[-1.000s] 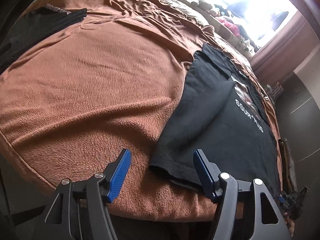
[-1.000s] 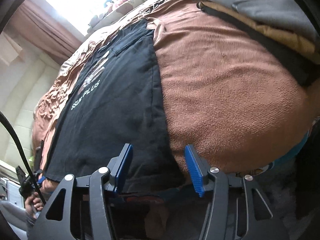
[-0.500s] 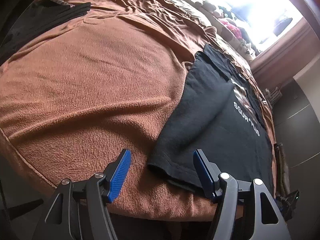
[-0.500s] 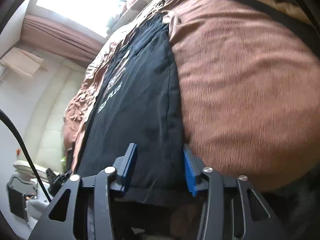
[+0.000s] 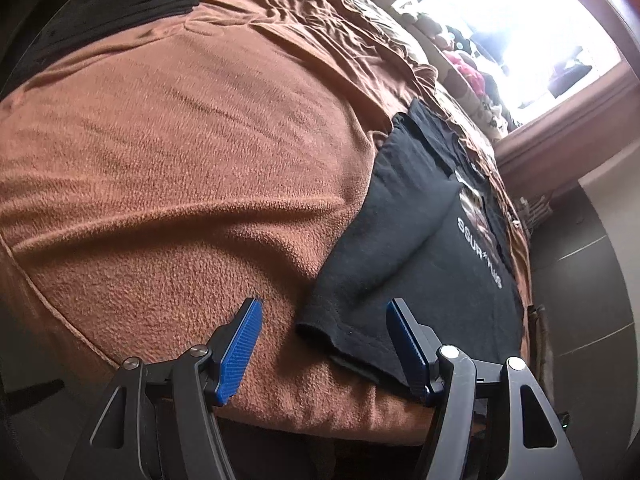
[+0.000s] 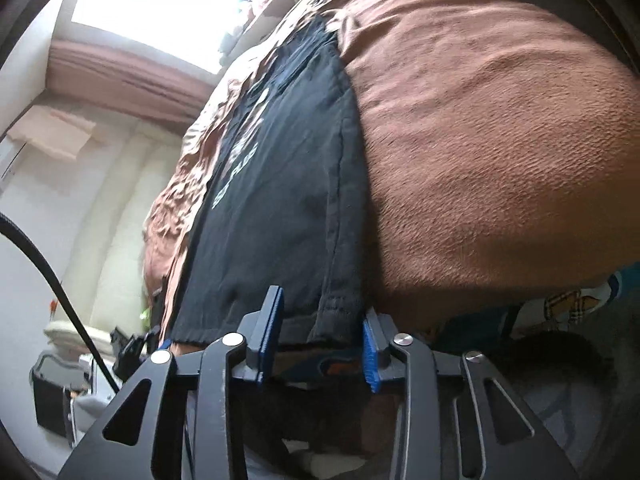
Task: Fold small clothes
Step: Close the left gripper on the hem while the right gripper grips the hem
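The black T-shirt (image 5: 424, 248) lies flat on the bed (image 5: 180, 168), near the bed's front edge and toward the window side. It is folded lengthwise: 1 side panel is turned over onto the body and forms a long straight edge (image 6: 344, 184). White lettering and a printed graphic (image 5: 478, 232) run along the chest. The hem corner nearest the left gripper (image 5: 324, 320) curls up slightly from the blanket. In the right wrist view the same T-shirt (image 6: 288, 184) reaches the bed's front edge, with the hem (image 6: 336, 320) hanging just over it.

The left gripper has its blue pads (image 5: 240, 350) spread wide. The hem corner sits between them, and neither pad touches the cloth. The right gripper (image 6: 322, 320) is part closed, with its pads (image 6: 370, 354) on either side of the folded hem corner. Whether they press the cloth cannot be told from this view.

A brown fleece blanket (image 6: 500, 140) covers the bed. A dark folded garment (image 5: 120, 12) lies at the far left corner, well apart from the T-shirt. Soft toys (image 5: 464, 68) line the sill under a bright window (image 5: 520, 28). A black cable (image 6: 52, 272) crosses the left part of the right wrist view. Patterned cloth (image 6: 572, 304) shows below the blanket edge at right.
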`<state>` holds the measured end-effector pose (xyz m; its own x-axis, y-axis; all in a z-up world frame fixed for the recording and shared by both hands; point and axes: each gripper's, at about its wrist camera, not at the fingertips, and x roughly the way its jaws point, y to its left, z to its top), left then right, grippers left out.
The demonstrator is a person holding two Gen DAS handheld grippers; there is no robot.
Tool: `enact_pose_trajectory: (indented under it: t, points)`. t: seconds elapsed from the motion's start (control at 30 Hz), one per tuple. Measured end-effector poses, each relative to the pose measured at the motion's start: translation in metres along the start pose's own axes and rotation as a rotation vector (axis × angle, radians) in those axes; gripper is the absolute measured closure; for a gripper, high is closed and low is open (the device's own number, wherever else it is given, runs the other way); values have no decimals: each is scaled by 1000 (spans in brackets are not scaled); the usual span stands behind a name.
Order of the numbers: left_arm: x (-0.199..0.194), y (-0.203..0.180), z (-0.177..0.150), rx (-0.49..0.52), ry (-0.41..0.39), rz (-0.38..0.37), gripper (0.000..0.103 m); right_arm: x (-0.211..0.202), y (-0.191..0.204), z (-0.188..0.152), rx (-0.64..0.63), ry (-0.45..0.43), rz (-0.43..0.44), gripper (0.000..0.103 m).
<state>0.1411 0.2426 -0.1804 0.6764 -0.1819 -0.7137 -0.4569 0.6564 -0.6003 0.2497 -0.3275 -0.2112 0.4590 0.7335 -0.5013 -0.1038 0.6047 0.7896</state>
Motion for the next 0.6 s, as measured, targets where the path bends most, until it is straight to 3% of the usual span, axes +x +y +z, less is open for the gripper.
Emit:
enact_pose_trajectory:
  t: [0.13, 0.27, 0.47, 0.6]
  points:
    - [1, 1, -2, -30, -4, -6, 37, -5, 10, -3, 8, -15, -56, 98]
    - [2, 2, -3, -73, -12, -15, 41, -15, 21, -9, 3, -64, -106, 100]
    - [12, -1, -6, -116, -5, -31, 51, -33, 30, -20, 1, -116, -92, 101]
    - [16, 0, -4, -137, -31, -27, 52, -40, 31, -28, 3, -138, -92, 101]
